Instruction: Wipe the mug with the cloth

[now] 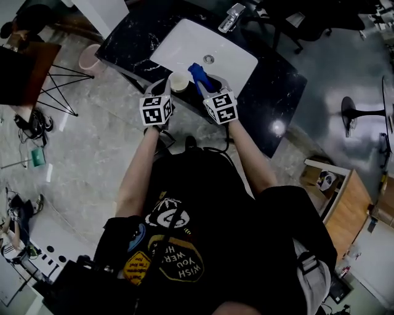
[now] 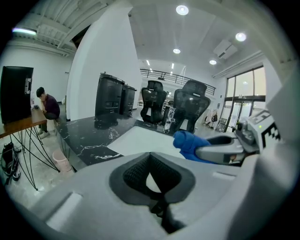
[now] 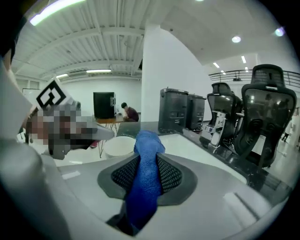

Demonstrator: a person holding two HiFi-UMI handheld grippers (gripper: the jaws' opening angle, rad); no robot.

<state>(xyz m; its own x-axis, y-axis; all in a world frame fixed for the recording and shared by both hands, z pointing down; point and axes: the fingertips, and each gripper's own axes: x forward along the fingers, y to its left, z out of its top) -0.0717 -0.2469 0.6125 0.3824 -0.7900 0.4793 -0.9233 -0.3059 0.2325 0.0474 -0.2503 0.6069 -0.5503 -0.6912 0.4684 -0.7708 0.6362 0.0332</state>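
A cream mug (image 1: 179,81) hangs over the near edge of the white sink (image 1: 184,40). My left gripper (image 1: 170,87) is shut on it, and a pale strip of the mug (image 2: 153,181) shows between its black pads. My right gripper (image 1: 207,85) is shut on a blue cloth (image 1: 197,73), which stands up as a roll between the jaws (image 3: 146,174). In the right gripper view the mug (image 3: 120,145) sits just left of the cloth's tip, close but apart. The left gripper view shows the cloth (image 2: 189,142) and the right gripper's fingers (image 2: 220,151) coming in from the right.
The sink is set in a black marble counter (image 1: 280,89) with a chrome faucet (image 1: 230,17) at its far side. A pink bin (image 1: 90,59) stands on the floor to the left. Office chairs (image 3: 265,112) and dark bins (image 2: 112,98) stand behind the counter.
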